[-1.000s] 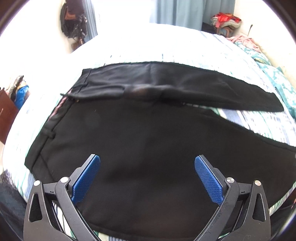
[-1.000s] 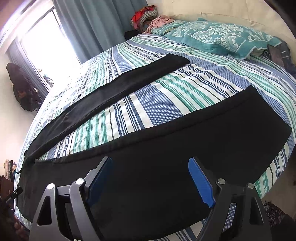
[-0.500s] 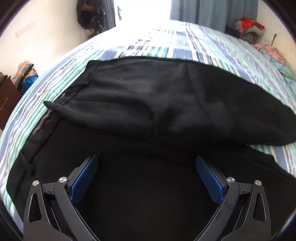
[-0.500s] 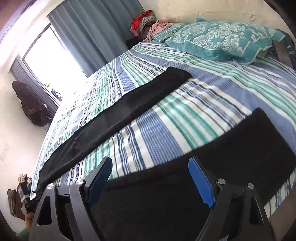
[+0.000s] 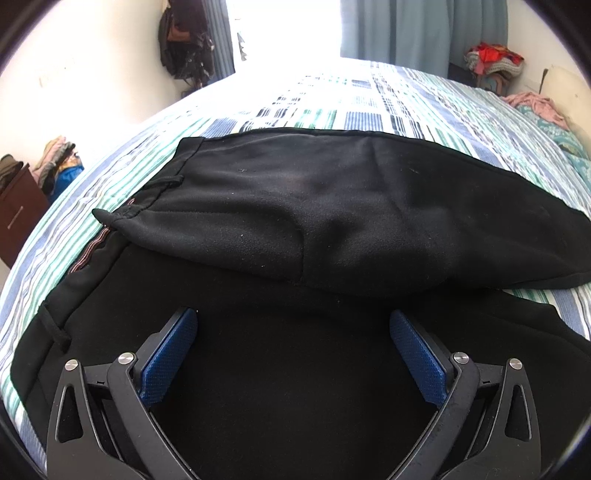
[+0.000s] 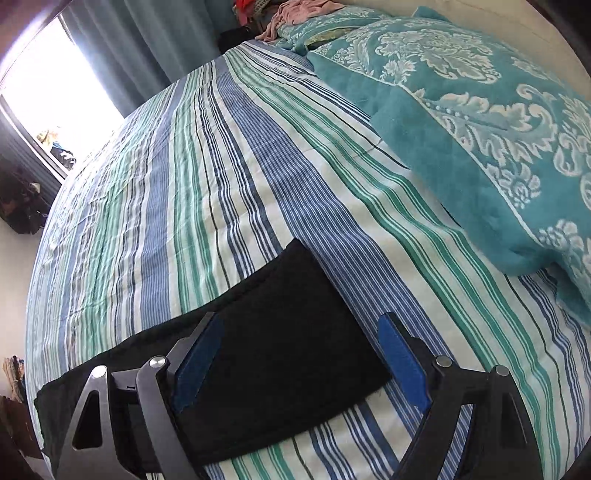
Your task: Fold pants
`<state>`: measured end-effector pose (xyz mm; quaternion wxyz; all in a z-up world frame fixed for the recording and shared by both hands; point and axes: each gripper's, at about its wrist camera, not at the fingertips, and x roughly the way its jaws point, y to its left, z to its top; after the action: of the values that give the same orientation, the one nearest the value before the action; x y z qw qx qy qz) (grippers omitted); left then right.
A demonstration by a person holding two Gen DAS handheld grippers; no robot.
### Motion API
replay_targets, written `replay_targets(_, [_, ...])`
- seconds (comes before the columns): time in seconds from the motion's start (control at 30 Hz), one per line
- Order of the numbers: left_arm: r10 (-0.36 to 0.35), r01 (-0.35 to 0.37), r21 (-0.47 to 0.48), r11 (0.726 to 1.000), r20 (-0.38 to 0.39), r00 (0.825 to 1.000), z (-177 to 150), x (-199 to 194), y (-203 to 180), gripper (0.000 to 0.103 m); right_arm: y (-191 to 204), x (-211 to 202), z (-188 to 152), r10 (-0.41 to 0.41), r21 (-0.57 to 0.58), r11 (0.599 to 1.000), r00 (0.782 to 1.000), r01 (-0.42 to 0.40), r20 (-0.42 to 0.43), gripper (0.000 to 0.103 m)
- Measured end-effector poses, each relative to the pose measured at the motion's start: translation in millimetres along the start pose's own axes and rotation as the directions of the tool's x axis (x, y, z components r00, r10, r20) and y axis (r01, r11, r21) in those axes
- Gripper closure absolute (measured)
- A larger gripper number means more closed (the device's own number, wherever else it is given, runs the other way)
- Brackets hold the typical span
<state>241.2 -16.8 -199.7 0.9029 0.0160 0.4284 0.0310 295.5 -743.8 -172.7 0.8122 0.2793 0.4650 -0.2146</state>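
Two pairs of tongs hang over a bed (image 6: pixel 258 155) covered in a sheet striped blue, green and white. The left tongs (image 5: pixel 293 354) are spread wide with nothing between their blue pads (image 5: pixel 170 354), released above the black pants (image 5: pixel 332 229). In the left wrist view the pants lie flat on the bed with the waistband (image 5: pixel 92 258) toward the left, a belt loop and a thin reddish inner band showing along it. One half of the upper part lies farther from the camera and overlaps the nearer half, its lower edge running across the cloth just beyond the pad tips. The nearer half fills the space under and between the left fingers.

The right tongs (image 6: pixel 299 354) are also released, their pads well apart and gripping nothing. Under them, in the right wrist view, lies one pant leg (image 6: pixel 280 332), flat on the sheet, with its hem end reaching just past the right-hand pad and its length running off to the lower left. Whether the pads touch the cloth cannot be told.

Beyond the leg lies a teal patterned blanket (image 6: pixel 480 122) along the right of the bed. Blue curtains (image 5: pixel 417 33) hang beside a bright window (image 5: pixel 284 26) at the far side, and a pile of clothes (image 5: pixel 493 61) sits near the bed's far corner.
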Motion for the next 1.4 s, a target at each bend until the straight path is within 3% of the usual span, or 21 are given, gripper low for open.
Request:
replay_targets(0.13, [-0.001, 0.001, -0.002, 1.000, 0.011, 1.000, -1, 1, 0, 0.000, 21, 46, 19, -0.123, -0.149, 0.982, 0.990, 0.112, -0.067, 0.033])
replay_targets(0.2, [0.001, -0.001, -0.001, 1.000, 0.015, 1.000, -1, 2, 0, 0.000, 25, 61, 22, -0.177, -0.200, 0.967, 0.981, 0.158, -0.082, 0.036])
replay_targets(0.23, [0.001, -0.001, -0.001, 1.000, 0.016, 1.000, -2, 2, 0, 0.000, 24, 65, 23, -0.158, -0.206, 0.969, 0.984, 0.138, -0.082, 0.053])
replay_targets(0.27, [0.001, -0.001, -0.001, 1.000, 0.017, 1.000, -2, 2, 0, 0.000, 24, 63, 23, -0.121, -0.201, 0.974, 0.990, 0.105, -0.069, 0.086])
replay_targets(0.37, [0.000, 0.000, -0.001, 1.000, 0.017, 1.000, -2, 2, 0, 0.000, 33, 41, 13, -0.112, -0.233, 0.966, 0.994, 0.113, 0.019, 0.097])
replay_targets(0.47, [0.001, -0.001, -0.001, 1.000, 0.016, 1.000, -2, 2, 0, 0.000, 46, -6, -14, -0.034, -0.263, 0.962, 0.991, 0.067, 0.129, 0.098])
replay_targets(0.63, [0.006, -0.006, 0.002, 1.000, 0.008, 1.000, -1, 2, -1, 0.000, 67, -97, -82, 0.094, -0.299, 0.954, 0.960, -0.011, 0.263, 0.098])
replay_targets(0.73, [0.012, -0.012, 0.006, 1.000, 0.004, 1.000, 0, 1, -2, 0.000, 68, -147, -137, 0.145, -0.257, 0.964, 0.937, -0.062, 0.318, 0.098])
replay_targets(0.87, [0.015, -0.015, 0.008, 1.000, -0.002, 1.000, 1, 2, -2, 0.000, 49, -190, -227, 0.111, -0.138, 0.988, 0.921, -0.063, 0.374, 0.098])
replay_targets(0.93, [0.017, -0.017, 0.009, 1.000, -0.006, 1.000, 2, 2, -3, 0.000, 31, -197, -275, 0.042, -0.046, 0.999, 0.927, -0.027, 0.374, 0.098])
replay_targets(1.03, [0.019, -0.019, 0.010, 1.000, -0.012, 1.000, 2, 2, -3, 0.000, -1, -186, -329, -0.073, 0.117, 0.992, 0.954, 0.040, 0.291, 0.098])
replay_targets(1.13, [0.022, -0.021, 0.012, 1.000, -0.019, 1.000, 3, 2, -3, 0.000, -21, -166, -343, -0.141, 0.227, 0.968, 0.979, 0.105, 0.145, 0.094])
replay_targets(1.2, [0.024, -0.024, 0.014, 1.000, -0.025, 0.999, 4, 2, -3, 0.000, -25, -167, -343, -0.163, 0.228, 0.966, 0.975, 0.126, 0.150, 0.073])
replay_targets(1.23, [0.024, -0.024, 0.015, 1.000, -0.029, 0.999, 5, 2, -3, 0.000, -24, -173, -343, -0.169, 0.225, 0.966, 0.970, 0.128, 0.174, 0.048])
replay_targets(1.27, [0.023, -0.022, 0.013, 1.000, -0.034, 0.999, 5, 2, -3, 0.000, -21, -182, -344, -0.174, 0.226, 0.966, 0.962, 0.125, 0.211, 0.031])
replay_targets(1.4, [0.010, -0.010, 0.003, 1.000, -0.058, 0.998, 7, 2, 0, 0.000, 9, -224, -356, -0.193, 0.186, 0.974, 0.908, 0.131, 0.371, 0.019])
